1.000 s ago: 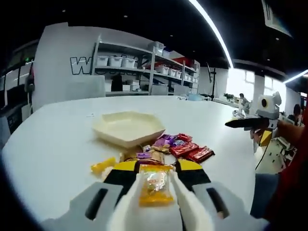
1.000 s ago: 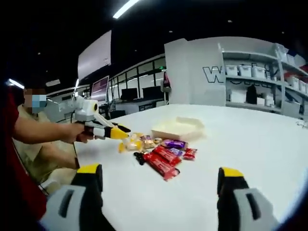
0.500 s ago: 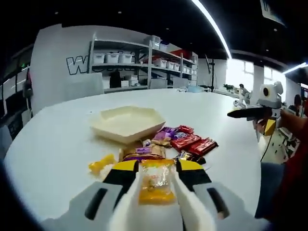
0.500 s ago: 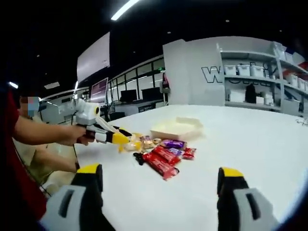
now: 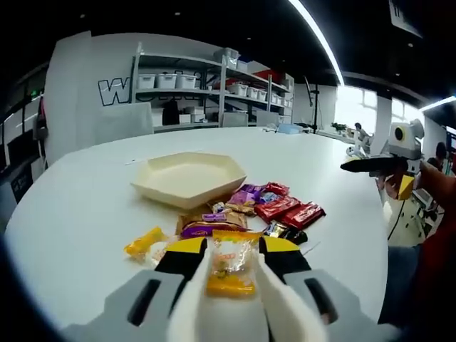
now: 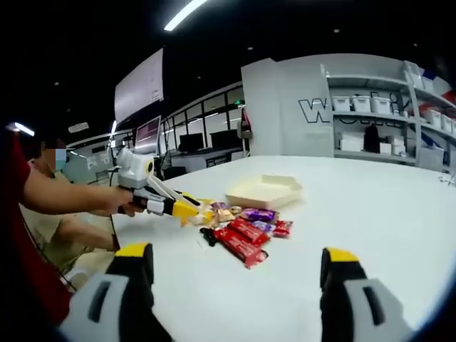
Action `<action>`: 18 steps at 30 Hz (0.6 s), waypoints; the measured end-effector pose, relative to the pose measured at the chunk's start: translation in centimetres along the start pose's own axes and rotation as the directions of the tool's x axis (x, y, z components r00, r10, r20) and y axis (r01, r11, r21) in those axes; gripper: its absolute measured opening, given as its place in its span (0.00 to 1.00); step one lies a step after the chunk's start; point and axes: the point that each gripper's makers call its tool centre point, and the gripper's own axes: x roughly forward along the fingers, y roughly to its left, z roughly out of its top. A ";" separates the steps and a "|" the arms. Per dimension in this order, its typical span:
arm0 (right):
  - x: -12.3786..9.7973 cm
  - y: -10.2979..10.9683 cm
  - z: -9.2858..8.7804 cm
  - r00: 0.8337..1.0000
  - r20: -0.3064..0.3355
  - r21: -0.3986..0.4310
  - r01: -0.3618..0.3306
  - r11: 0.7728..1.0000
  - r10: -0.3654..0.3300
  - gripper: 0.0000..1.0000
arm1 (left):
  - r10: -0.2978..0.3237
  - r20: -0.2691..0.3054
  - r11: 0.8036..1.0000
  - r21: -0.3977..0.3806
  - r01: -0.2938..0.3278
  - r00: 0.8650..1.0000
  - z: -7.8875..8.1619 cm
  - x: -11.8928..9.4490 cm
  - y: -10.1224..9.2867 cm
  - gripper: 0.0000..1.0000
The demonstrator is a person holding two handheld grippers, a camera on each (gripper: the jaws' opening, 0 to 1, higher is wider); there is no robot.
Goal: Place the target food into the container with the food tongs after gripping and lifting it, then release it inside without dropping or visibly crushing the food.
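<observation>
Between the white tongs (image 5: 229, 299) mounted on my left gripper (image 5: 229, 267) sits the target food — a small clear packet (image 5: 229, 262) with an orange-yellow lower band and a pale, lumpy snack visible through the wrapper. The tong blades press on both of its sides; its shape looks intact, with no visible flattening. I see it held above the white table (image 5: 71, 214), short of the container.

Ahead of it lies the cream, six-sided tray (image 5: 188, 178), shallow and resting flat on the table. Just beside the tray's near edge is a loose pile of wrapped snacks: red bars (image 5: 291, 212), purple packets (image 5: 246, 196), a brown-and-purple bar (image 5: 206, 228) and a yellow packet (image 5: 144, 242).

From the right gripper view, my left gripper (image 6: 191, 211) hangs over the near end of that pile, well short of the tray (image 6: 263, 191). My right gripper (image 6: 235, 267) stands with its jaws wide apart — nothing between them — above bare table.
</observation>
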 end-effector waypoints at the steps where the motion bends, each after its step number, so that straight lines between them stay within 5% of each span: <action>1: 0.1 0.1 0.0 1.000 -0.003 -0.005 -0.004 1.000 0.004 0.97 | 0.000 0.000 1.000 0.002 0.000 1.000 0.0 0.0 0.0 0.27; 8: 0.1 0.3 0.4 1.000 -0.007 -0.027 -0.012 1.000 0.012 0.96 | 0.000 0.023 1.000 -0.027 0.001 1.000 0.6 -0.4 -0.1 0.25; 18: 0.0 0.4 0.4 1.000 0.001 -0.012 -0.010 1.000 0.010 0.95 | -0.009 0.103 0.999 -0.031 0.013 0.995 5.1 -1.2 0.1 0.25</action>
